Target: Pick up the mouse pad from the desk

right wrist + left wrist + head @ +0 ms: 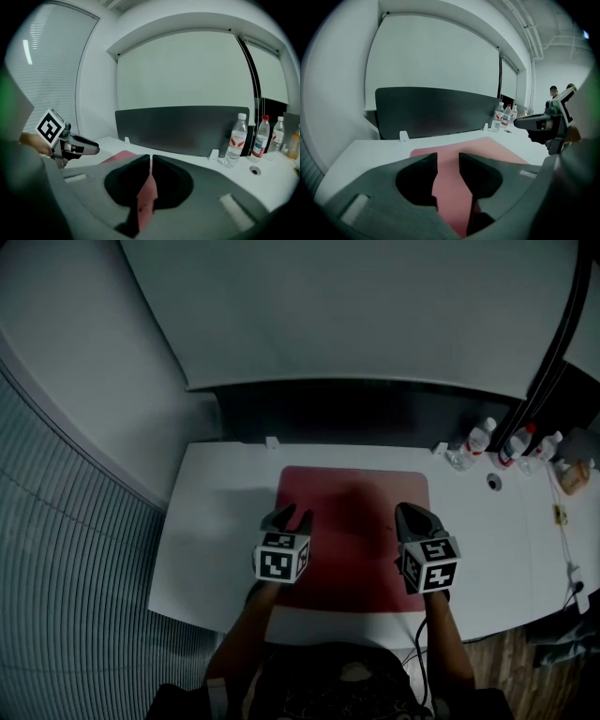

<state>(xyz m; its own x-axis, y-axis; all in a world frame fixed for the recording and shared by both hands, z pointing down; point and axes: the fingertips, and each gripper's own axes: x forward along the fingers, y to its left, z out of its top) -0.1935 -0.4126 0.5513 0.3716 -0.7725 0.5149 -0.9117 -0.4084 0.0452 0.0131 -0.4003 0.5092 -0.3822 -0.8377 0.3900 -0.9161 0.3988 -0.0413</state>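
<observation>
A red mouse pad (354, 512) lies flat on the white desk (216, 521), in front of the person. My left gripper (289, 516) hovers over the pad's left edge, its jaws a little apart with nothing between them; in the left gripper view the pad (487, 147) shows through the gap of the left gripper (447, 157). Above the pad's right part is my right gripper (410, 512), its jaws together and empty. In the right gripper view the right gripper (151, 158) points along the pad (123, 157) toward the dark partition.
A dark partition (375, 409) runs along the desk's far edge. Water bottles (483, 437) stand at the back right beside a cable hole (494, 483) and small items. Window blinds cover the left wall. The desk's near edge lies just below the grippers.
</observation>
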